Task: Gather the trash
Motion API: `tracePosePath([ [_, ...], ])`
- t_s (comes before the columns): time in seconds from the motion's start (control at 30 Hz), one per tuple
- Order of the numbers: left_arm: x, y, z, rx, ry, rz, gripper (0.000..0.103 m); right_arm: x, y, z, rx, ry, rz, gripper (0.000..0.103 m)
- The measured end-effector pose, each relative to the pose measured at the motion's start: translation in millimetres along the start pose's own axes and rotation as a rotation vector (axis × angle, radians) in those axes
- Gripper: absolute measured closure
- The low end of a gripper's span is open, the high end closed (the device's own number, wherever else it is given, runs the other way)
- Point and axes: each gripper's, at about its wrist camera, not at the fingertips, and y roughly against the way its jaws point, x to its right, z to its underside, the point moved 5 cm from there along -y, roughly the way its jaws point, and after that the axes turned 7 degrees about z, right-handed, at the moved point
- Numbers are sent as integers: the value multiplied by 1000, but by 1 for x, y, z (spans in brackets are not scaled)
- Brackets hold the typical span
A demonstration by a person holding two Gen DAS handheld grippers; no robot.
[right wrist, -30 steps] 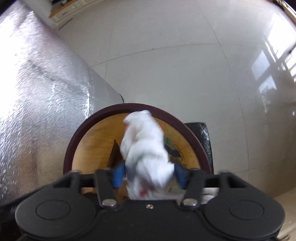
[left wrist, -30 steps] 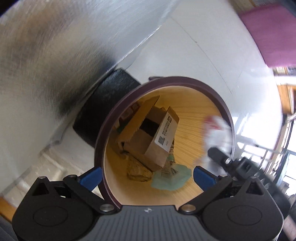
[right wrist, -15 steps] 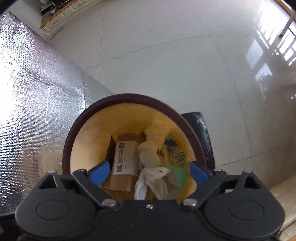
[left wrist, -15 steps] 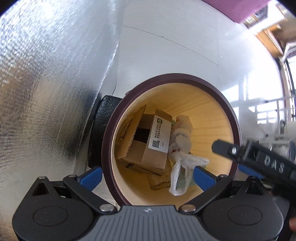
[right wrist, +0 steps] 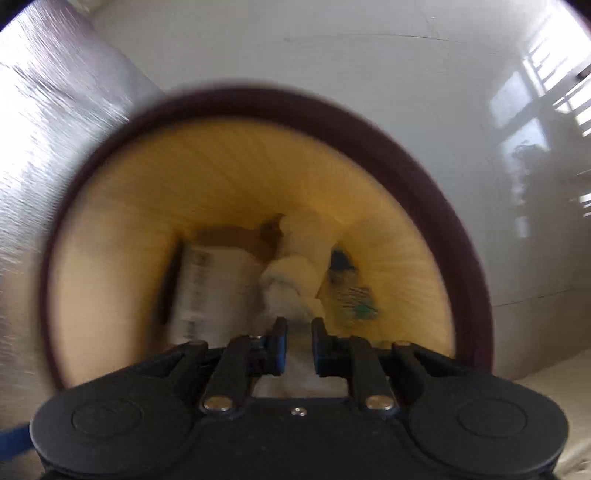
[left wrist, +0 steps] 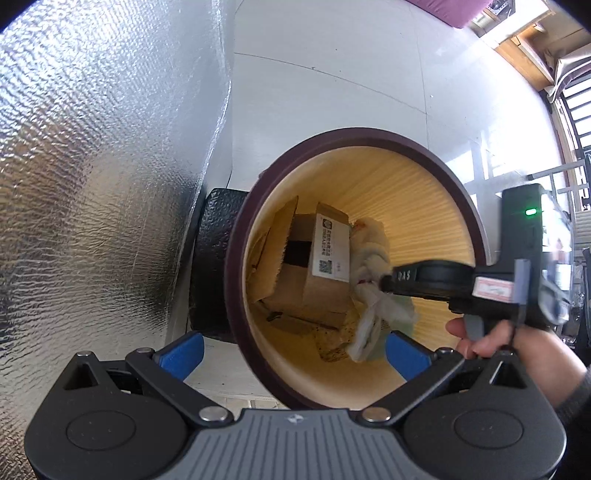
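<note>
Maroon-rimmed round bin (left wrist: 236, 280) holds cardboard box (left wrist: 314, 273), crumpled white bag (left wrist: 373, 295); left gripper (left wrist: 291, 350) fingers apart, right gripper (right wrist: 295, 343) fingers nearly together over bin.

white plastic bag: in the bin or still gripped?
In. The white plastic bag lies inside the bin beside the cardboard box.

Wall covering: crinkled silver foil sheet (left wrist: 92, 177), left of view.
Floor: glossy white tile (left wrist: 332, 81), window glare.
Far corner: purple cushion (left wrist: 461, 11); wooden furniture (left wrist: 532, 55) beside it.
</note>
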Motion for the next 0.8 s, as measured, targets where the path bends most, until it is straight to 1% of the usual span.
tracePosePath([
  [0.03, -1, 0, 1, 0, -4, -3, 0, 1, -5, 0, -5, 16, 28, 103],
  [0.1, -1, 0, 1, 1, -13, -8, 0, -1, -8, 1, 13, 55, 81, 103],
  [0.13, -1, 1, 1, 2, -18, -9, 0, -1, -7, 2, 21, 64, 89, 103],
  [0.23, 2, -1, 1, 7, -36, -8, 0, -2, -1, 2, 25, 61, 73, 103],
  [0.3, 6, -2, 1, 11, -48, -7, 0, 5, 9, 3, 38, 36, 36, 93],
  [0.33, 7, -2, 0, 13, -52, -8, 0, 9, 17, 3, 46, 17, 12, 90],
  [0.37, 7, -1, 0, 17, -54, -8, 0, 13, 26, 4, 58, 1, -6, 82],
  [0.4, 7, 0, 0, 20, -53, -8, 0, 16, 35, 6, 73, -9, -23, 78],
  [0.47, 7, 1, -1, 27, -52, -7, 0, 25, 55, 11, 104, -34, -50, 75],
  [0.57, 7, 8, -1, 42, -54, -7, 0, 34, 83, 19, 150, -58, -91, 73],
  [0.63, 7, 12, 0, 53, -58, -6, 0, 41, 102, 25, 184, -69, -103, 67],
  [0.7, 7, 19, 2, 67, -62, -2, 0, 48, 119, 30, 219, -79, -103, 57],
  [0.73, 7, 22, 3, 76, -63, 0, 0, 51, 126, 33, 235, -84, -103, 55],
  [0.8, 8, 29, 5, 98, -67, 5, 0, 56, 139, 40, 268, -94, -99, 46],
])
